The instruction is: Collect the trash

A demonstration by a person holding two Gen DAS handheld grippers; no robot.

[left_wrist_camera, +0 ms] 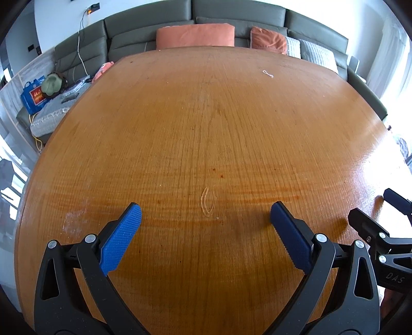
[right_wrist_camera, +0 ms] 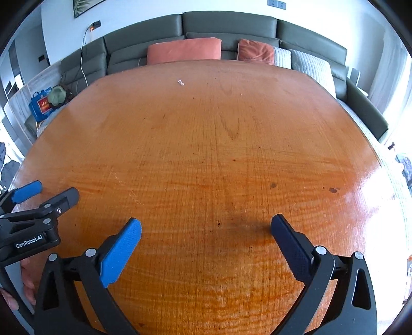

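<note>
On the wooden table (left_wrist_camera: 206, 128), a white scrap (left_wrist_camera: 267, 74) lies alone.

Wide wooden table (left_wrist_camera: 206, 128) in front, glossy under glare from the right. Behind it a grey sofa (left_wrist_camera: 239, 15) with orange cushions (left_wrist_camera: 195, 34) — white wall (right_wrist_camera: 61, 33) beyond.

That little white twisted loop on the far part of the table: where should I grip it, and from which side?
Pinch the white loop at its narrow crossed middle, coming straight down from above. It lies flat on the wooden table, thin as wire, so a side approach would likely slide over it. Both grippers stand open and empty.
</note>
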